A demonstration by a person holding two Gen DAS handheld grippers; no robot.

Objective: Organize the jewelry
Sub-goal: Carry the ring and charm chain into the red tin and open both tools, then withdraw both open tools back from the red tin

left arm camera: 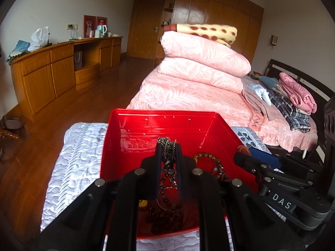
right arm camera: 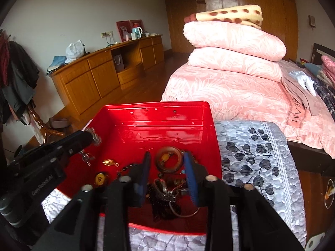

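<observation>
Jewelry lies heaped in the near end of the red tin (left arm camera: 117, 146), directly under both claws. The left claw (left arm camera: 167, 146) is pinched narrow on a beaded chain (left arm camera: 166, 143), whose tail hangs down between its fingers into the tangled pile (left arm camera: 167, 209); lifting from here could drag knotted neighbours up with it, or the chain could slip free. The right claw (right arm camera: 167, 163) stands wide and holds nothing, its fingers straddling a brown bangle (right arm camera: 168, 161) just ahead. Beyond it the tin floor is bare. Since the tin sits on a soft quilted surface (right arm camera: 251, 150), a snagged pull might tip it.
</observation>
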